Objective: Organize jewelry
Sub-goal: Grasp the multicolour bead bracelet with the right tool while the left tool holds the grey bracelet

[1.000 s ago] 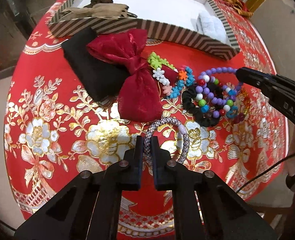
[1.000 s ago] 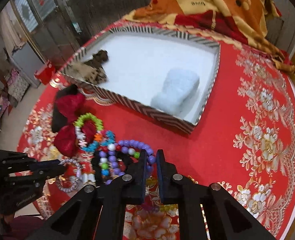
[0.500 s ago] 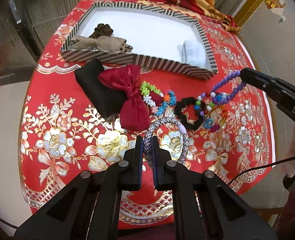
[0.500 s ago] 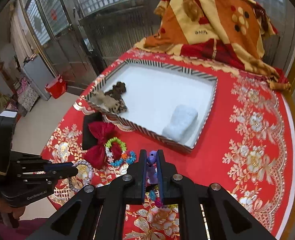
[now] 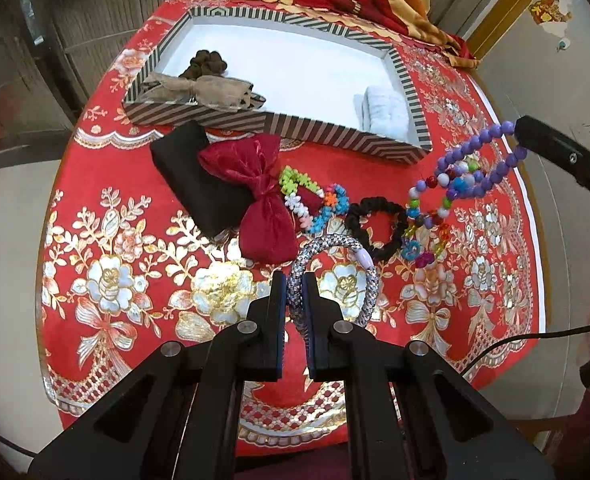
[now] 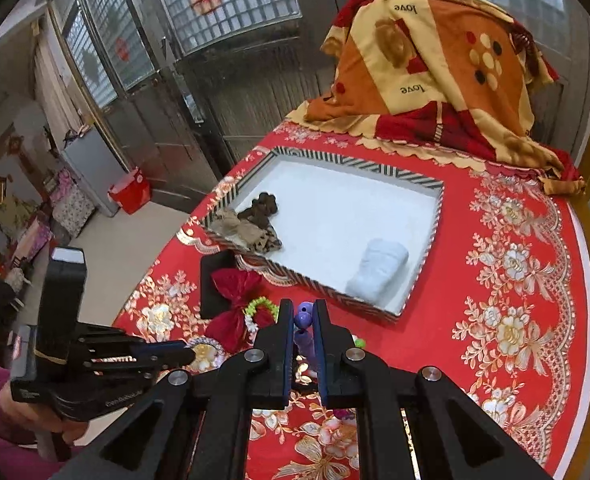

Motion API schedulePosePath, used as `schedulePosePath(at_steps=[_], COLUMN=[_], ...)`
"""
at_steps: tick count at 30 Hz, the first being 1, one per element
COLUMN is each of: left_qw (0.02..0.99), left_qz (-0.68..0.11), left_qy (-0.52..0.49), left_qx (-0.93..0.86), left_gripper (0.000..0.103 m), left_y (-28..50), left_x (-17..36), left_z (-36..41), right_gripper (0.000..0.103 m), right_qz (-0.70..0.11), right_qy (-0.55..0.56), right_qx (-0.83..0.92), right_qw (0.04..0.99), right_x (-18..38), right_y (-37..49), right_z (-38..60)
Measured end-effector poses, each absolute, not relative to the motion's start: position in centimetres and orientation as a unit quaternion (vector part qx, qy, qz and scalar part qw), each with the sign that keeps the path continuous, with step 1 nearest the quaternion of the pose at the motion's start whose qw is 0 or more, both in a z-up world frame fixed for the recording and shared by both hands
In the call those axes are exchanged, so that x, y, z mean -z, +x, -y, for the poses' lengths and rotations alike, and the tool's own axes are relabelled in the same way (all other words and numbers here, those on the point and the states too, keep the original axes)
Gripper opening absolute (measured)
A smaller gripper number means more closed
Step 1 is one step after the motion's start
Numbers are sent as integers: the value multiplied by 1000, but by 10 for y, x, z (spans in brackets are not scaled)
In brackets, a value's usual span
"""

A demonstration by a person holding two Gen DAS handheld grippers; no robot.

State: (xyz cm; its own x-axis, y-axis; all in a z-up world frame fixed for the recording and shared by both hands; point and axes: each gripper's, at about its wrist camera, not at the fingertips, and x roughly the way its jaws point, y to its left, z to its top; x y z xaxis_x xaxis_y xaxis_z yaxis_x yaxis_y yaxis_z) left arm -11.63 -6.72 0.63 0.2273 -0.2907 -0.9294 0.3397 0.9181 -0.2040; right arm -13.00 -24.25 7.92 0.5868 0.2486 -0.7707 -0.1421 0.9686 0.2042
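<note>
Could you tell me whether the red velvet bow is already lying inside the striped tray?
No, the red velvet bow lies on the tablecloth in front of the striped tray, partly over a black pouch.

Glossy red cloth with gold and silver flowers covers the worktop. The red bow has a satin sheen, the black pouch is matt cloth. Shiny plastic beads on the purple necklace, a woven, speckled grey bracelet, a matt black fabric scrunchie. The striped tray looks like card, its floor smooth white.
</note>
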Motion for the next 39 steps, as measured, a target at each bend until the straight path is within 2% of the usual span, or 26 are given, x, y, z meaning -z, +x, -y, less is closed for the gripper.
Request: schedulePosePath(at_steps=[9,13,17,19,23,31,32,34,35,39], left_qw=[780,777,775,775,774,772,772,772,772,773], left_qz=[-595,-600,-601,-601,-601,-605,-605,-606,-606,-606], left_qy=[18,19,20,22,21,16,15,12,12,8], left_qx=[192,189,192,196,197,193,192,190,189,186], left_gripper=[6,6,6,6,6,7,7,6,6,7], left_y=[-118,-117,-115,-115,-112,-104,-103,-102,-101,-99], left_x=[-2,2,3,2,2,3,3,3,3,2], left_z=[58,58,62,65,67,62,61,59,59,55], right_gripper=[9,11,34,34,34,33,30,13,9,9], right_qz=[-555,-551,-545,-551,-555,-572,-573,-568,-567,-555], right_qy=[83,89,92,104,85,-40,-49,-54,-43,-2], right_qx=[-25,-27,-55,-57,-54,-91,-92,-96,-98,-108], right_qw=[827,829,832,826,826,814,813,816,817,825], right_x=[22,23,17,23,31,47,49,50,49,39], right_y=[-126,-129,-128,-123,-111,-82,-81,-80,-80,-86], right_z=[287,291,280,277,273,247,245,246,248,258])
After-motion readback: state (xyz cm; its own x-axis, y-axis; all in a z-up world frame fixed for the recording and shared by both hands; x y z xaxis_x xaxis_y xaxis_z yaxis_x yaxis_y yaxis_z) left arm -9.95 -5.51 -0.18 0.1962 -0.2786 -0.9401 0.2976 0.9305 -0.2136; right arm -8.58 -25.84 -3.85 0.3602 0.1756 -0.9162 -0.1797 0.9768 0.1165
